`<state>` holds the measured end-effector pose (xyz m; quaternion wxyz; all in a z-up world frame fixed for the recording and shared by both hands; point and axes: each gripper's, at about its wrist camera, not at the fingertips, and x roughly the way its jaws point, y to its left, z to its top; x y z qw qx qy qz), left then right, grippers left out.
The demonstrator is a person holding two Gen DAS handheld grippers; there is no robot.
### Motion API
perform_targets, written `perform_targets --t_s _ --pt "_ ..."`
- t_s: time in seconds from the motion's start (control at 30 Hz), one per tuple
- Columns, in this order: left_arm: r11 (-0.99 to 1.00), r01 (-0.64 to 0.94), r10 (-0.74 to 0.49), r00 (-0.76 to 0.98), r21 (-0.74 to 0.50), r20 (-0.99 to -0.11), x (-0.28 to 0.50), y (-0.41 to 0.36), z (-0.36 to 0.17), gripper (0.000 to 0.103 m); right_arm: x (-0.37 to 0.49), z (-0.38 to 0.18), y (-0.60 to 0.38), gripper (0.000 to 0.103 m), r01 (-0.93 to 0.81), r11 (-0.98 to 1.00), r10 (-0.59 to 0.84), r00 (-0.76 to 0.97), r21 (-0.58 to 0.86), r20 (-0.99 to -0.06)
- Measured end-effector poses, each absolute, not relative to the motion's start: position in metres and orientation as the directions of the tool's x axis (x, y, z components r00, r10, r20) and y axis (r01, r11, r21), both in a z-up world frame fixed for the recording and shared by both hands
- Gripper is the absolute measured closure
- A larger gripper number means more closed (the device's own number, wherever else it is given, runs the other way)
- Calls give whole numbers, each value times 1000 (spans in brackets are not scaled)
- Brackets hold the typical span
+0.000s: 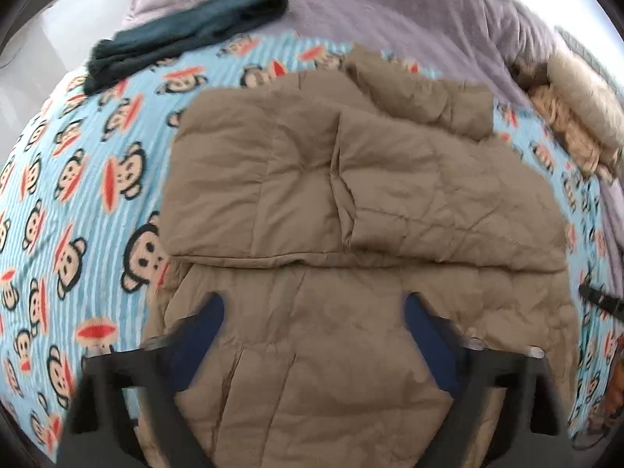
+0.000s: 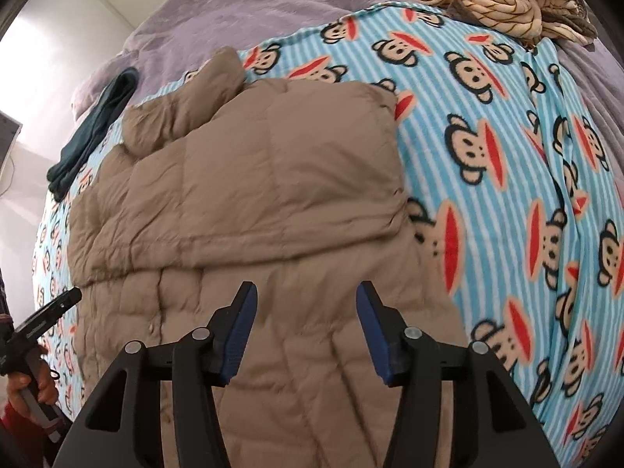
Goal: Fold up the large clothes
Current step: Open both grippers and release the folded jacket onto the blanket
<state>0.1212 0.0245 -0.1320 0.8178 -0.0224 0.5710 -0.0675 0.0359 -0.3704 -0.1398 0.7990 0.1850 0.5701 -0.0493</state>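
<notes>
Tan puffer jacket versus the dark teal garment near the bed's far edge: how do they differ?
The tan puffer jacket is quilted, bulky and lies mid-blanket under both grippers, its top part folded over. The dark teal garment is thinner, smaller in view, and lies in a long strip at the edge where the monkey-print blanket meets the purple cover. Neither is gripped.

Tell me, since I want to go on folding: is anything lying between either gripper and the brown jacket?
Nothing visible. The left gripper and right gripper hang open above the brown jacket, with only bare quilted fabric between their fingers. The dark folded garment lies apart, at the blanket's far edge.
</notes>
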Motion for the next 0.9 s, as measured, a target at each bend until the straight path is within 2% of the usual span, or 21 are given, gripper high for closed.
perform_targets --t_s 0.27,0.3,0.37,0.43,0.47,0.63,0.73,0.9 --pt "988 94 -146 308 -123 -940 95 27 -119 7 9 -128 -349 45 291 922 149 338 254 -929" --pt "989 98 -140 311 -115 -940 92 27 -117 7 6 -125 -346 42 286 922 156 342 260 -927" --pt "989 105 -129 314 -100 -941 85 28 -112 7 -2 -117 -340 22 269 922 174 358 279 -918" --pt "989 110 -125 308 -96 -943 77 28 -109 6 -10 -108 -333 21 257 920 186 372 294 -909" --pt "989 112 -126 301 -96 -945 72 29 -108 0 -13 -106 -330 21 257 921 186 374 294 -909" --pt "989 114 -124 290 -94 -949 52 34 -102 0 -30 -99 -322 21 280 913 183 366 295 -913" --pt "989 109 -124 274 -97 -954 42 39 -101 0 -41 -99 -316 0 301 905 183 360 299 -915" --pt "989 109 -121 244 -97 -962 25 46 -103 0 -56 -101 -307 0 328 888 197 364 323 -910"
